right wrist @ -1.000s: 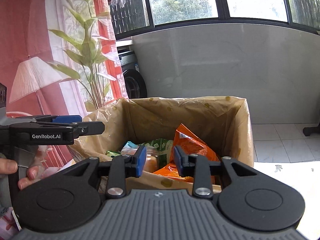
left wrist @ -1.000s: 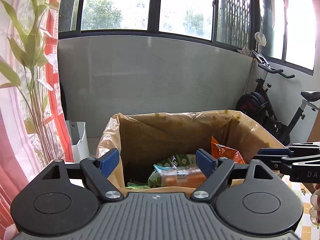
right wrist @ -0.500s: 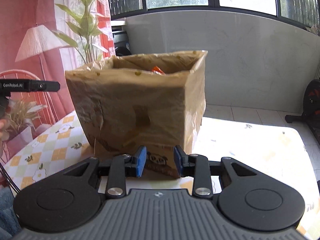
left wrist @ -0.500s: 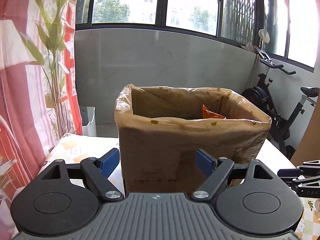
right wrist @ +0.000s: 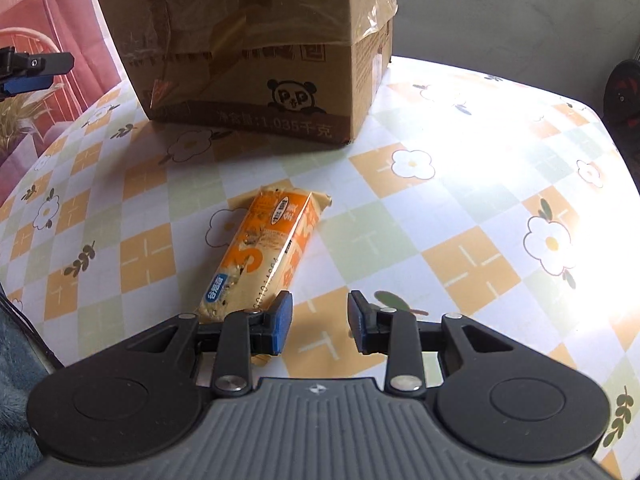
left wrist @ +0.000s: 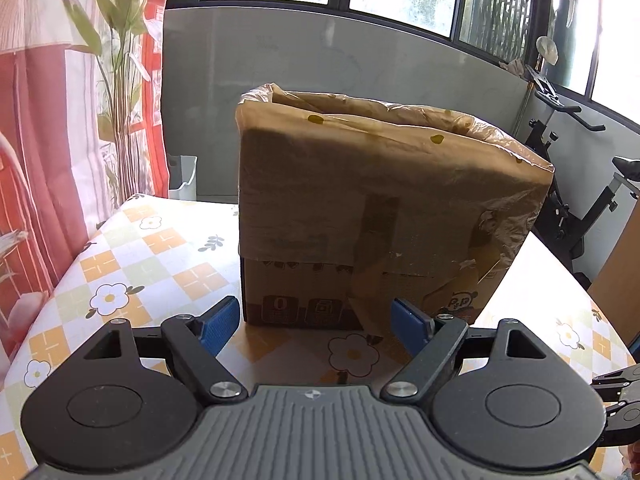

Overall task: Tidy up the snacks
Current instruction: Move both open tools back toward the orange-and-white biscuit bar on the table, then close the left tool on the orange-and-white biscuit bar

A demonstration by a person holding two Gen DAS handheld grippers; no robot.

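Both tongs lower now, orange snack pack (right wrist: 262, 256), perhaps biscuits, flat on tablecloth (right wrist: 480, 240).

The left gripper (left wrist: 316, 324) points forward and slightly downward, its two blue-padded fingers (left wrist: 218, 326) spread wide with nothing between them. The right gripper (right wrist: 319, 327) tilts more steeply downward, its blue pads (right wrist: 280, 322) set a narrow gap apart and gripping nothing. In the right view, the left gripper's tip shows at the far left edge.

Snack pack (right wrist: 264, 256) on table (right wrist: 480, 208), before box (right wrist: 256, 40).
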